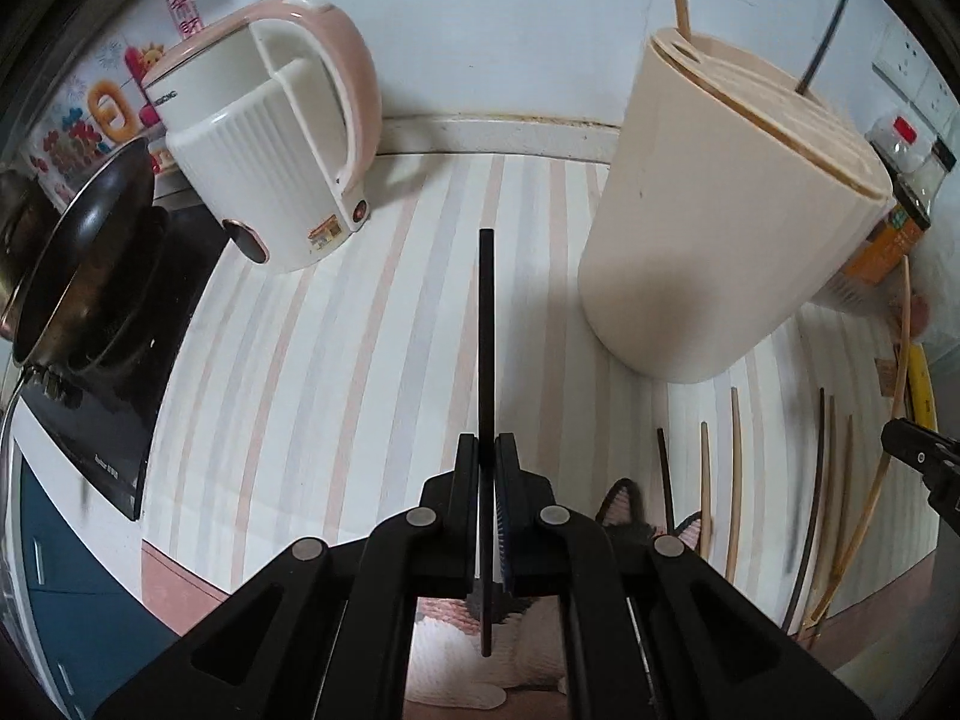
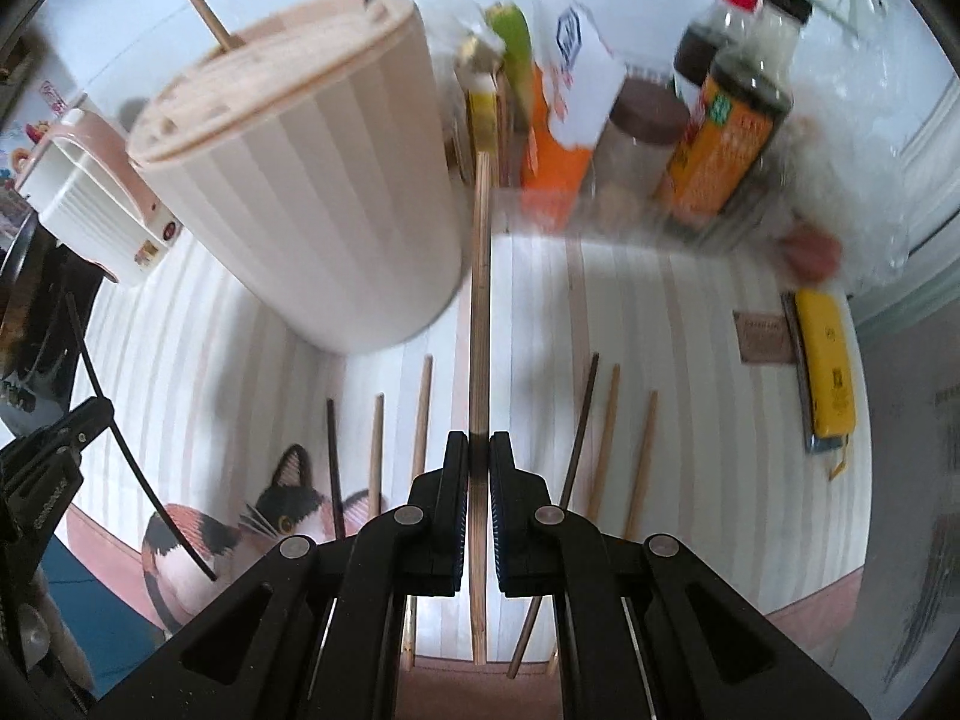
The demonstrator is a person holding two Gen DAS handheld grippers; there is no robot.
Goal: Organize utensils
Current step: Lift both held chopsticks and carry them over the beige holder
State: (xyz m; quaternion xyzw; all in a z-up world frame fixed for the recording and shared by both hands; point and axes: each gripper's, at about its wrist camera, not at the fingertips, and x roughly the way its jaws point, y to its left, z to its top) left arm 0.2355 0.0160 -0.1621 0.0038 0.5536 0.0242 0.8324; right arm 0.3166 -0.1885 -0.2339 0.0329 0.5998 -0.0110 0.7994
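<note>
My left gripper (image 1: pixel 486 450) is shut on a black chopstick (image 1: pixel 486 324) that points forward above the striped mat (image 1: pixel 336 360). My right gripper (image 2: pixel 478 447) is shut on a wooden chopstick (image 2: pixel 480 300) that points toward the cream utensil holder (image 2: pixel 312 192). The holder (image 1: pixel 720 228) has a slotted lid with one wooden and one black chopstick standing in it. Several loose wooden and black chopsticks (image 2: pixel 420 414) lie on the mat in front of the holder, also in the left wrist view (image 1: pixel 735 468). The left gripper shows at the left edge of the right wrist view (image 2: pixel 54 450).
A pink and white electric kettle (image 1: pixel 270 144) stands at the back left, beside a black pan (image 1: pixel 90 252) on a cooktop. Sauce bottles and jars (image 2: pixel 720 120) crowd the back right. A yellow object (image 2: pixel 825 366) lies at the right.
</note>
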